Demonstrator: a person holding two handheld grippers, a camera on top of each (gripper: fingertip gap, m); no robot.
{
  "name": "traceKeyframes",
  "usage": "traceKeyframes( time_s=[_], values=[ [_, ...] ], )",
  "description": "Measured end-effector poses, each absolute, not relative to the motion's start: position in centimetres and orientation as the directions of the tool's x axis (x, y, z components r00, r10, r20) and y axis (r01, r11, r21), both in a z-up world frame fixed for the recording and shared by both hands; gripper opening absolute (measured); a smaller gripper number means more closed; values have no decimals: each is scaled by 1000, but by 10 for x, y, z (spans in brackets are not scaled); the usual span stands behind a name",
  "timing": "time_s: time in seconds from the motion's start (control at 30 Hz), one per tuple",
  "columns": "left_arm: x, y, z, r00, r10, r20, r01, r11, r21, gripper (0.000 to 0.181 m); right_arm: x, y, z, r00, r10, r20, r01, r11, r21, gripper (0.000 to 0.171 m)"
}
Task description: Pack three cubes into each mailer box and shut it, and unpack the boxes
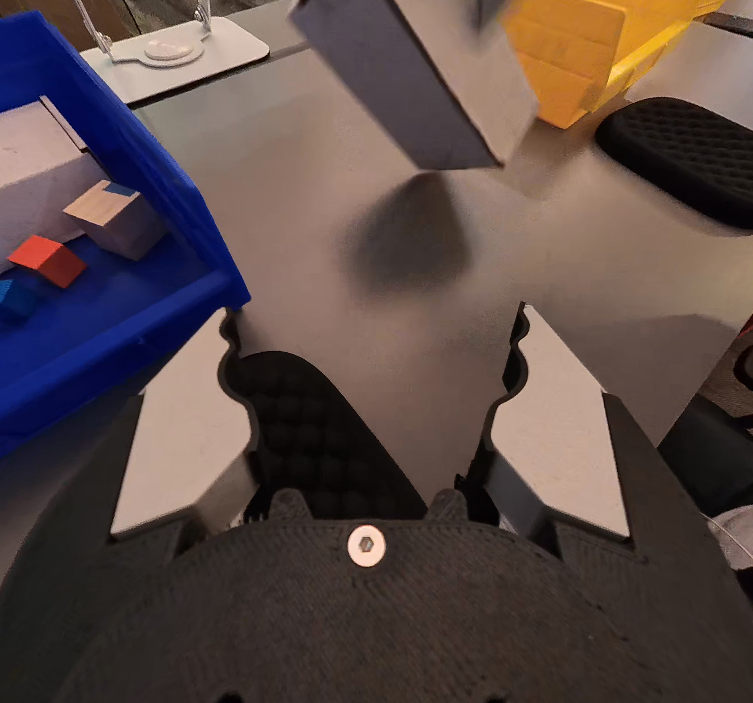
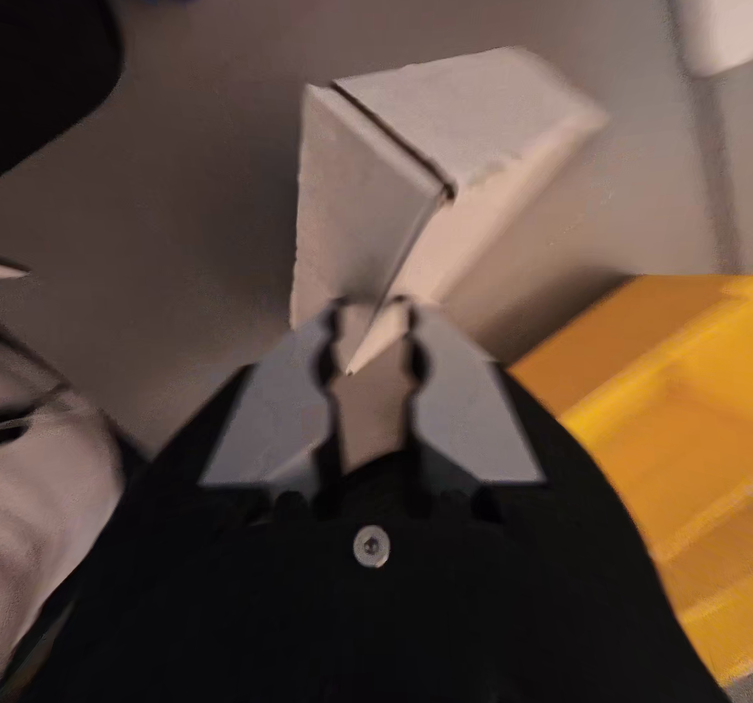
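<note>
White mailer box is being pinched by right tongs.
Left tongs are being held spread above the worktop.

The bin at the left of the left wrist view is saturated blue; inside it lie a white mailer box, a pale wood cube with a blue patch on one corner, a red cube and a blue cube. The airborne mailer box at top centre is white with greyish shaded sides. Upper right, the bin is yellow. The pad at the right edge is black with a diamond quilted pattern. The table is plain grey. The left gripper is black with light grey finger faces.
</note>
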State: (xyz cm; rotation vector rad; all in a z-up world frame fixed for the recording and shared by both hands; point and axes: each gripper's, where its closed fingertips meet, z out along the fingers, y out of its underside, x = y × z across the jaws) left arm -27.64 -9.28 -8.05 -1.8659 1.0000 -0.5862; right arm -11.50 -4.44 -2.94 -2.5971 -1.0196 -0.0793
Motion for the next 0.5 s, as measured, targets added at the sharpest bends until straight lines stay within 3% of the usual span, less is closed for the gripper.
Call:
traceKeyframes(
  time_s=[0.07, 0.13, 0.2, 0.37, 0.5],
  values=[
    [-275, -93, -78, 554, -832, -19, -397, -244, -885, 130, -83, -12, 38, 765, 565, 309, 640, -613, -463, 43],
    [-270, -94, -75, 543, -840, -17, -392, -235, -890, 130, -81, -13, 62, 771, 617, 157, 595, -610, -523, 12],
    [-263, -95, -70, 526, -850, 24, -355, -245, -902, 131, -64, -14, 57, 783, 612, 109, 585, -665, -464, 22],
    [-259, -92, -66, 519, -852, 63, -336, -271, -902, 131, -51, 5, 33, 764, 628, 147, 614, -639, -464, 45],
    [-267, -89, -67, 545, -838, 34, -364, -273, -891, 131, -59, 36, 15, 785, 596, 170, 584, -621, -522, 83]
  ],
)
